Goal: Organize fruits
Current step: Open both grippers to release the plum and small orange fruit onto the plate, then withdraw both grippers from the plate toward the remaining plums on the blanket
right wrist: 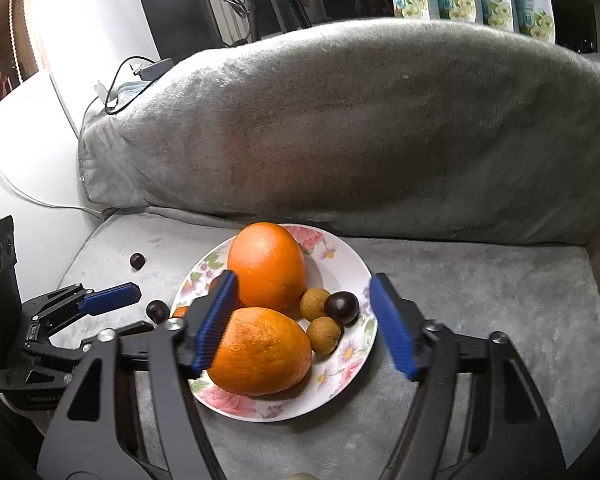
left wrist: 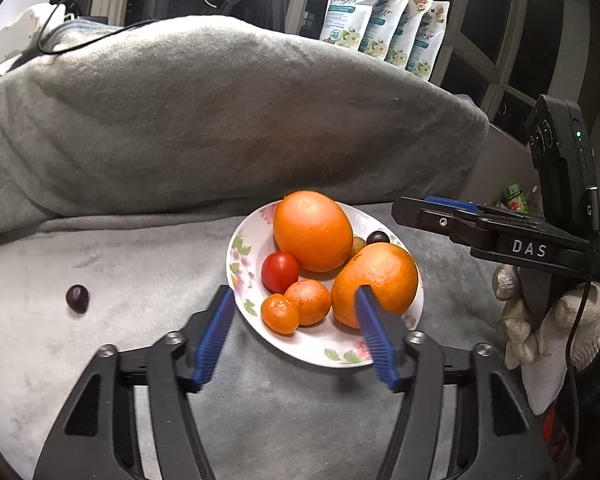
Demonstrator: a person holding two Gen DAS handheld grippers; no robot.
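Note:
A floral plate (left wrist: 240, 256) (right wrist: 340, 256) on the grey blanket holds two big oranges (left wrist: 312, 230) (right wrist: 266, 266), a red tomato (left wrist: 280, 272), two small tangerines (left wrist: 308, 302), two tan longans (right wrist: 315, 303) and a dark grape (right wrist: 342, 307). One dark grape (left wrist: 77, 298) (right wrist: 137, 261) lies loose on the blanket to the left; another (right wrist: 157, 311) lies by the plate's left rim. My left gripper (left wrist: 296, 336) is open over the plate's near edge. My right gripper (right wrist: 304, 328) is open above the plate, around the near orange (right wrist: 260, 354).
A large grey blanket-covered cushion (left wrist: 220, 120) rises behind the plate. Detergent pouches (left wrist: 384, 24) stand on the sill behind. Cables (right wrist: 120, 80) lie at the cushion's left end. The right gripper and gloved hand (left wrist: 540, 248) are at the right.

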